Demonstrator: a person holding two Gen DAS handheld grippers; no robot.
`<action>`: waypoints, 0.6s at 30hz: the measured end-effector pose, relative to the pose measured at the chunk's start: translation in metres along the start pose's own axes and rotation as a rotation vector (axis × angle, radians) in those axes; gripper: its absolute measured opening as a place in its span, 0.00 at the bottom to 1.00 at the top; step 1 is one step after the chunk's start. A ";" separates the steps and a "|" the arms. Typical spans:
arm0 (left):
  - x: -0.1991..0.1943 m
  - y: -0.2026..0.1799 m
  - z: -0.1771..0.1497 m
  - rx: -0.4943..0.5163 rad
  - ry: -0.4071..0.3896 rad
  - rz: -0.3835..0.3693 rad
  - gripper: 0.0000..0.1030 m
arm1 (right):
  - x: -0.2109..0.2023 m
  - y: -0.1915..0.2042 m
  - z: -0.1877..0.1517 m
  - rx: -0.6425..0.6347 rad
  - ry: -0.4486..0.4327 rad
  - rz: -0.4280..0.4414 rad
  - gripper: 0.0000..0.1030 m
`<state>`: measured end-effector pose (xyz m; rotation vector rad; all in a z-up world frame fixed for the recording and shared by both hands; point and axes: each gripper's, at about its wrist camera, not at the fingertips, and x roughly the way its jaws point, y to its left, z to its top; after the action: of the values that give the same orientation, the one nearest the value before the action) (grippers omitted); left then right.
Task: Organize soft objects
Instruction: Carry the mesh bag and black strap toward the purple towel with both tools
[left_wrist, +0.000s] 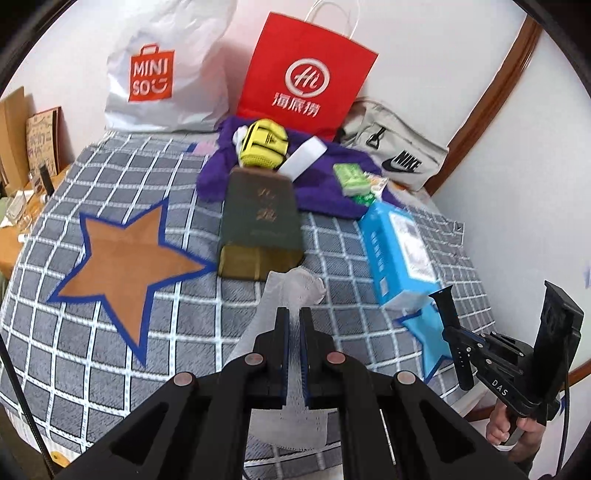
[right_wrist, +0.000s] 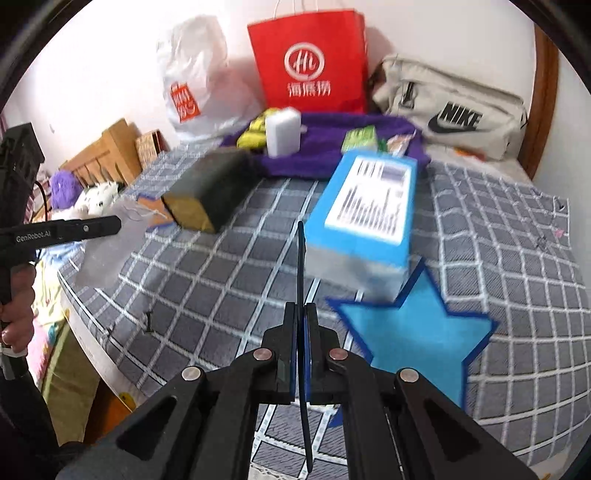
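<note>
White face mask (left_wrist: 291, 295) clamped in my left gripper (left_wrist: 291, 314) at lower centre, right gripper (right_wrist: 301, 314) pinching a black watch strap (right_wrist: 301, 258) edge-on.

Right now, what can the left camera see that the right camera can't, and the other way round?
Only the left view shows the brown star in full; the right view catches just a corner of it, and the white face mask looks blurred there. Only the right view shows the purple fluffy thing and wooden furniture off the bed. Both show the red bag, blue box, dark box and watch strap.
</note>
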<state>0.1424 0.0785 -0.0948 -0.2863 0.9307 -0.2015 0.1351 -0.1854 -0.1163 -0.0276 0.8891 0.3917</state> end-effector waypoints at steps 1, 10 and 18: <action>-0.002 -0.001 0.003 -0.002 -0.004 0.001 0.06 | -0.003 0.000 0.004 0.002 -0.010 0.002 0.03; -0.011 -0.016 0.033 -0.003 -0.035 0.002 0.06 | -0.020 -0.014 0.043 0.042 -0.082 0.048 0.03; -0.007 -0.029 0.060 0.019 -0.059 0.037 0.06 | -0.018 -0.022 0.075 0.057 -0.109 0.046 0.03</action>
<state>0.1860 0.0621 -0.0461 -0.2561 0.8750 -0.1672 0.1888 -0.1981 -0.0585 0.0658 0.7940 0.4066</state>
